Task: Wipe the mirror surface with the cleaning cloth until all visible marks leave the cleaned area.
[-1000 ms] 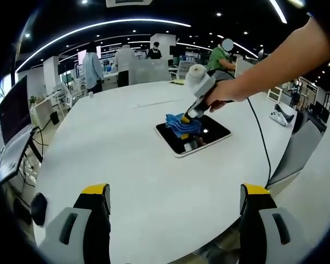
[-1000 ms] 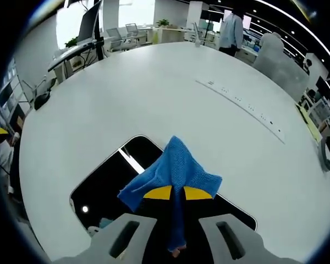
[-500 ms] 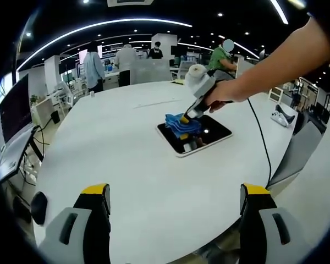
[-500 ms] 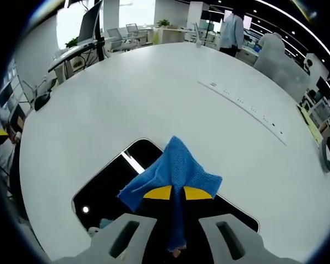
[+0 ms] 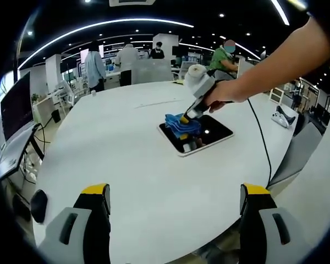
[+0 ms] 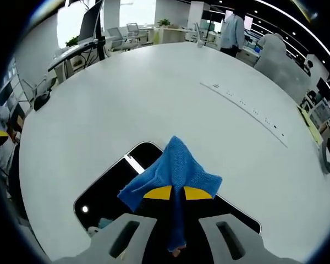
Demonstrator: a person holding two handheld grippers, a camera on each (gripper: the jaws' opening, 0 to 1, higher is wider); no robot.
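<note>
My right claw (image 6: 172, 193) pinches the soft blue cloth (image 6: 173, 168), bunched and limp, pressed on the dark mirror (image 6: 107, 190) lying mid-tabletop (image 6: 154, 93). My left claw (image 5: 175, 192) hangs wide, empty, near the tabletop's edge. I judge the glass slippery and fragile; hold the cloth's gathered fold.

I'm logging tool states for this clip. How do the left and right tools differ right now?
The right tool is shut on the blue cloth; the left tool stands open with nothing between its jaws. The right tool is down over the dark mirror, with the cloth on the glass; the left tool hangs back above the white table, well apart from the mirror. Both have yellow-tipped grey jaws.
</note>
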